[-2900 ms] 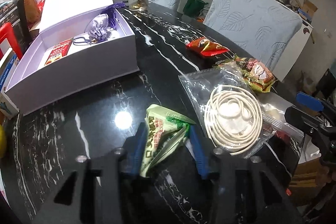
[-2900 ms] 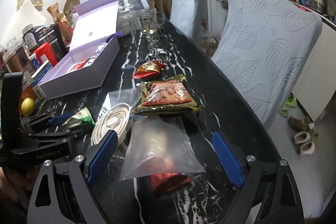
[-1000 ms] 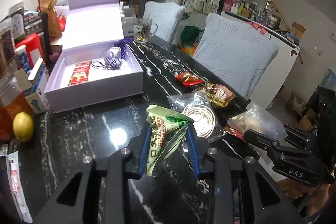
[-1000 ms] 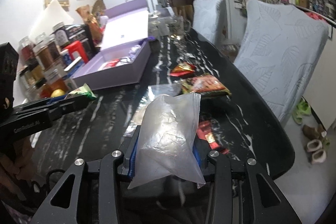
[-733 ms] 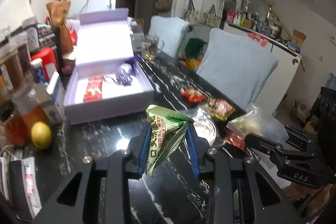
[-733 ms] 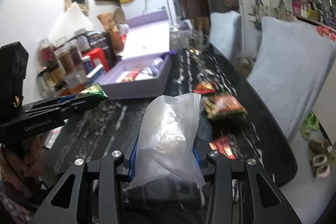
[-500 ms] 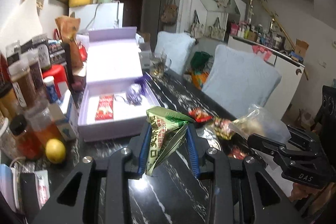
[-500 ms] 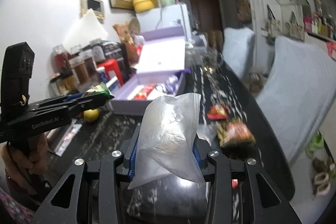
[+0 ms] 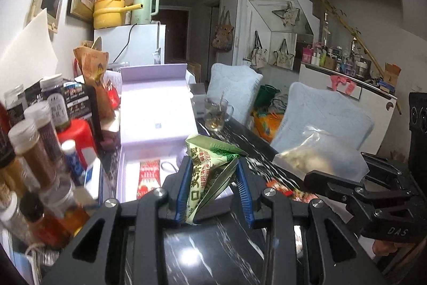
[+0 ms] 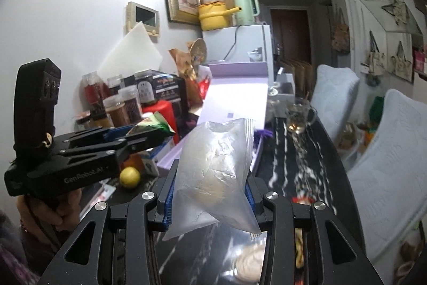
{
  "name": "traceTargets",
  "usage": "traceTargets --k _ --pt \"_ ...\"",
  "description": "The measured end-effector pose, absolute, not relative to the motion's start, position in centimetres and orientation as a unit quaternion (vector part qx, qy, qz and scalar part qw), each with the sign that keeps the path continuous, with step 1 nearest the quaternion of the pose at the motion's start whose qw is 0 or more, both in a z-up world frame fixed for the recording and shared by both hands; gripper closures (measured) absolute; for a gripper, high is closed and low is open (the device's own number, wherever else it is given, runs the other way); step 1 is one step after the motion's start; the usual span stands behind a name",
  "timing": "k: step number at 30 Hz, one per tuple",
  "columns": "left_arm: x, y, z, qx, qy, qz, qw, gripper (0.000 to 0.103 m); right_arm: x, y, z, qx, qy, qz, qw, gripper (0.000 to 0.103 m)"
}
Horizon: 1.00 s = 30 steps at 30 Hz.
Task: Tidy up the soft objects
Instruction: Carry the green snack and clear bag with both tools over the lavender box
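Left gripper (image 9: 212, 184) clamped on a green packet (image 9: 210, 172), blue pads pressed against both its sides, packet standing up between them and held clear above the table (image 9: 213, 253). Right gripper (image 10: 210, 194) clamped on a clear bag (image 10: 216, 170) with something pale inside, bag bulging upward and drooping over the jaws toward the camera, also off the table. Seen from the left wrist, right gripper off to the right with the bag on top; seen from the right wrist, left gripper off to the left, packet poking out of its tip, gripped by a hand (image 10: 53, 207). Ahead of both, an open lilac box (image 9: 157, 108) with lid propped up, a red packet (image 9: 148, 178) lying inside. Left of the box, jars and bottles crowded together, a lemon (image 10: 130, 176) near them. Beyond the box, a glass mug (image 9: 217, 115) on the table, two covered chairs along the right side. More packets on the table under the right gripper, blurred.
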<state>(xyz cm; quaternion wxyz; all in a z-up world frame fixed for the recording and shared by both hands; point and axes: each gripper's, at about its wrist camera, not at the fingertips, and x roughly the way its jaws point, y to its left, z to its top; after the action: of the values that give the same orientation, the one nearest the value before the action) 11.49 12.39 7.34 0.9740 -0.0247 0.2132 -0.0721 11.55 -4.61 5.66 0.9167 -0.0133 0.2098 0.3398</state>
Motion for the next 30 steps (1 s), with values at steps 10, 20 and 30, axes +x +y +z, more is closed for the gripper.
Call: traceTargets --k 10,20,30 --pt "18.0 13.8 8.3 -0.017 0.209 -0.046 0.977 0.07 18.0 -2.1 7.3 -0.03 0.202 0.343 0.917 0.063" --pt "24.1 15.6 8.3 -0.028 0.211 -0.024 0.977 0.07 25.0 0.0 7.9 -0.049 0.212 0.343 0.914 0.063" --pt "29.7 17.2 6.3 -0.022 0.235 0.006 0.972 0.07 30.4 2.5 7.0 -0.07 0.235 0.348 0.905 0.063"
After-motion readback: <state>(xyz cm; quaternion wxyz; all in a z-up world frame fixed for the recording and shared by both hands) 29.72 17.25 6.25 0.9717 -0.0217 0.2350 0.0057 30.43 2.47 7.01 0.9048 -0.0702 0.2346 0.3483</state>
